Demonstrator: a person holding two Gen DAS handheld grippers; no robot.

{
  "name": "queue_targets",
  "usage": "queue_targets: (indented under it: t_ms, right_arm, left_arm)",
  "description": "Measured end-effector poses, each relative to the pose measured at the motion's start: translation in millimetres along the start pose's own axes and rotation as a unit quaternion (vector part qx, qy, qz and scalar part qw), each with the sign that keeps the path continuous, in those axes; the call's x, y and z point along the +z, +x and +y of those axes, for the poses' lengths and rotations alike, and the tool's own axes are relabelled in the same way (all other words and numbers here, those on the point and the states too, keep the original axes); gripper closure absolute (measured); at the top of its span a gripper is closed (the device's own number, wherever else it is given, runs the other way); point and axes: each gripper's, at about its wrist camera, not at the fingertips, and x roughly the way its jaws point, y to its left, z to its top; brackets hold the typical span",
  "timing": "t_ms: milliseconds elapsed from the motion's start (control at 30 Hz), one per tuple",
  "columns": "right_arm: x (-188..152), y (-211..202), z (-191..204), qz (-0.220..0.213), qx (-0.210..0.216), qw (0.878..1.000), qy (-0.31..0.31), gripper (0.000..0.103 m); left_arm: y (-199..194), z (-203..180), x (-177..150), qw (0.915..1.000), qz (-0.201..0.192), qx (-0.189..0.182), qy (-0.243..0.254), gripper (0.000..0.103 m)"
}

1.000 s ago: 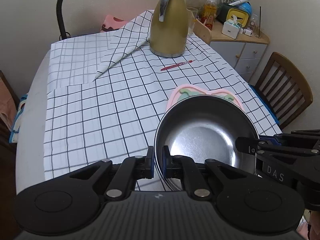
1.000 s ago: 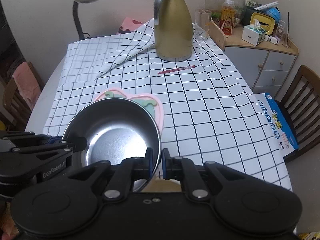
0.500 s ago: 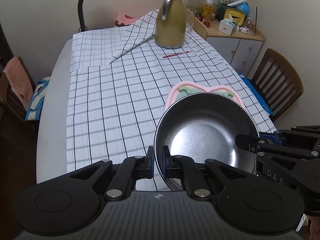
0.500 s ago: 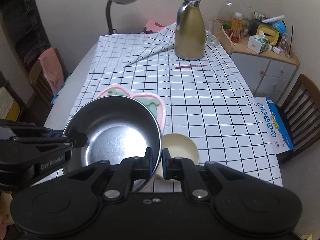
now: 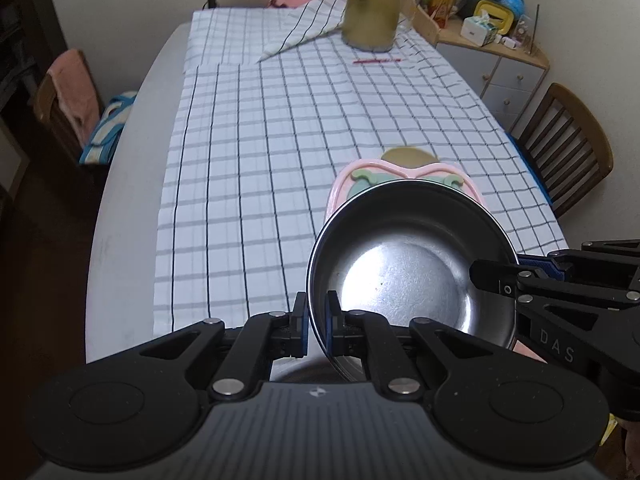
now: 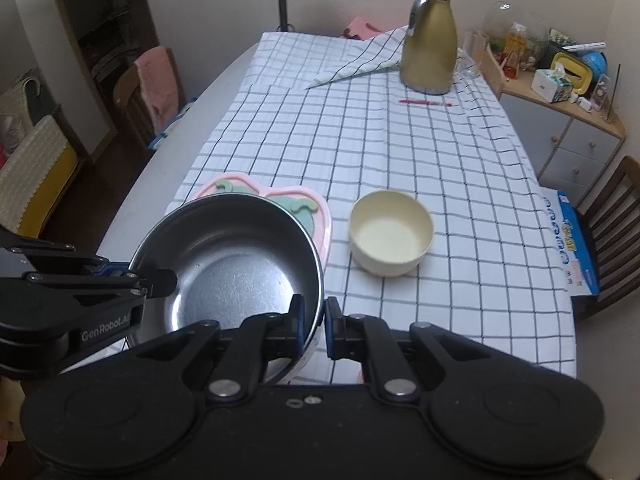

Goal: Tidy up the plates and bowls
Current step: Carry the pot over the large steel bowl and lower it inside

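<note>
Steel bowl [image 6: 228, 256] sits up front with the sectioned plate [image 6: 320, 216] right behind and under it. Small bowl [image 6: 391, 236] is just to its right on the bench [image 6: 460, 200]; thermos jug [image 6: 429, 40] and pen [image 6: 424, 102] are way at the back.

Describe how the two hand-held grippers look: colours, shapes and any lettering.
Both are matte black. The left hand-held gripper and right hand-held gripper have round-lobed bodies, angular linkage arms with silver pivot pins, and blue-edged finger pads. White lettering "GenRobot.AI" marks the left one's side; "DAS" shows on the right's.
</note>
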Motion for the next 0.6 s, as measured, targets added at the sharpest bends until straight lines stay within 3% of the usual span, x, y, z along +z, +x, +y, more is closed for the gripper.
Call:
queue_targets:
  t_ms: [300,600]
  right_arm:
    - [-47.2,9.8,14.7,0.039,0.056,0.998,-0.004,0.092]
    - [-87.4,32.3,35.2,0.087,0.069,0.993,-0.038,0.092]
  left_arm:
    - [7.5,15.3,-57.1,0.9984,0.036,0.021,-0.039,0.096]
    - [25.3,27.2,-101.0,0.9949,0.067,0.027,-0.069,0.096]
